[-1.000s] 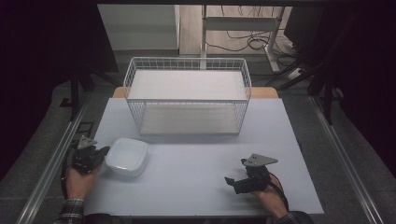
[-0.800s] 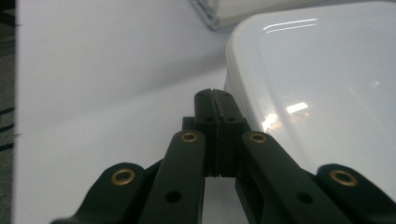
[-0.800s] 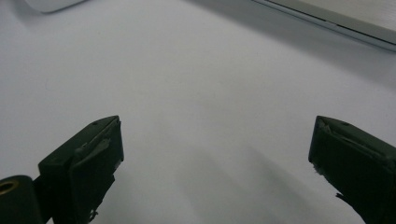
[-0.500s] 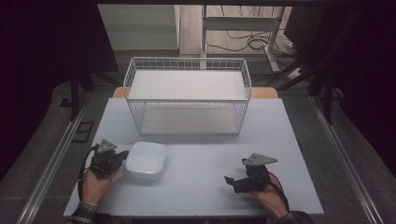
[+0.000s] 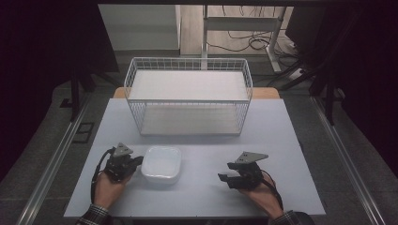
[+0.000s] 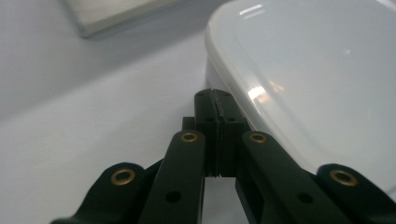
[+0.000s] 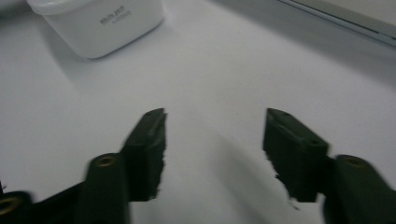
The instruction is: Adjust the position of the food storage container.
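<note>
left gripper (image 5: 123, 163), jaws together, pushes the white container (image 5: 161, 164) near the tabletop's front edge: it may slip off. right gripper (image 5: 238, 176), jaws apart and just closing, holds nothing.

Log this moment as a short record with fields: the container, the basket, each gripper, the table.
container: white square plastic container, lid on, lying flat on the table near its front left
basket: white wire basket, standing at the back of the table, nothing visible in it
left gripper: left gripper shut, jaw tips against the container's left side, pushing rather than holding
right gripper: right gripper has just been closing, nothing between its jaws, apart from the container
table: pale table
</note>
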Action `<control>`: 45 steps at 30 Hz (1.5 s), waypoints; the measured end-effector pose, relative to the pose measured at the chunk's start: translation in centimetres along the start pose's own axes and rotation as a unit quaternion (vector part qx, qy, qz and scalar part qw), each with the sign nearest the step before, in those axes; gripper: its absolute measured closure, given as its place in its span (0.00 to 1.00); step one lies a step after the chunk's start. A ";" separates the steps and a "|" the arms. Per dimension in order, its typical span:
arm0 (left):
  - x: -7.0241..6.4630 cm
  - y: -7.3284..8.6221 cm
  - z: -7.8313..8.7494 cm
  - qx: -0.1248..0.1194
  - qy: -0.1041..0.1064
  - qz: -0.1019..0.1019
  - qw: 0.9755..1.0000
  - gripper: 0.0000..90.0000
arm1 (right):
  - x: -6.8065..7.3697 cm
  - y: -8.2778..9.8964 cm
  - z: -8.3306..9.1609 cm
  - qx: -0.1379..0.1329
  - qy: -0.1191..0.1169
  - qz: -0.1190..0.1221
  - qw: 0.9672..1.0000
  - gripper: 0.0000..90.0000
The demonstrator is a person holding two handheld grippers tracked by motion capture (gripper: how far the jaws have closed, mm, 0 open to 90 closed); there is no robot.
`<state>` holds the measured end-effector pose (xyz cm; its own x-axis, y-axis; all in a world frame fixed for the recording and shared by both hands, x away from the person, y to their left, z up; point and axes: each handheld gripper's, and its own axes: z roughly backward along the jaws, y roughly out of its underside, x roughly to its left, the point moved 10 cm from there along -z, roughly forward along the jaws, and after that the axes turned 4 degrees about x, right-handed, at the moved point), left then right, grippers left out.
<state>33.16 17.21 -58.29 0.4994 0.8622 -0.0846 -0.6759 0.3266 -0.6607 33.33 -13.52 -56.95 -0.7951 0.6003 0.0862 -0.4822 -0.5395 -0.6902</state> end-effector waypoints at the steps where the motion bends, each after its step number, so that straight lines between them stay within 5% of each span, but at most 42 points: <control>1: -0.6 0.0 -0.2 0.005 0.004 -0.008 1.000 1.00 | 0.1 -0.1 0.0 -0.001 -0.003 0.005 1.000 0.60; 8: -3.6 -0.7 -1.0 0.008 0.028 -0.036 0.999 1.00 | 1.5 -1.3 -1.1 0.003 -0.013 0.049 0.999 0.91; 14: -5.3 -1.4 -1.8 0.006 0.049 -0.043 0.998 1.00 | 2.0 -2.3 -1.8 0.001 -0.019 0.059 0.998 0.99; 25: -8.2 -2.4 -2.9 0.003 0.072 -0.079 0.994 1.00 | 1.2 -2.5 -2.2 0.004 -0.013 0.043 0.999 0.99; 33: -8.3 -2.5 -2.8 0.001 0.071 -0.083 0.994 1.00 | 0.7 -2.2 -2.0 0.008 -0.005 0.041 0.999 0.99; 43: -7.3 -2.0 -1.9 -0.020 0.064 -0.075 0.995 0.60 | -0.4 -1.8 -0.7 -0.005 0.016 0.045 0.999 0.78; 45: -7.2 -2.2 -1.7 -0.035 0.063 -0.077 0.994 0.50 | -0.6 -1.4 -0.4 -0.004 0.017 0.045 0.999 0.64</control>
<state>31.97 9.66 -57.46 0.6612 0.7472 -0.0679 -0.5486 0.4198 -0.7230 34.68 -12.89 -56.34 -0.8215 0.5701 -0.0006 -0.4066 -0.5866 -0.7004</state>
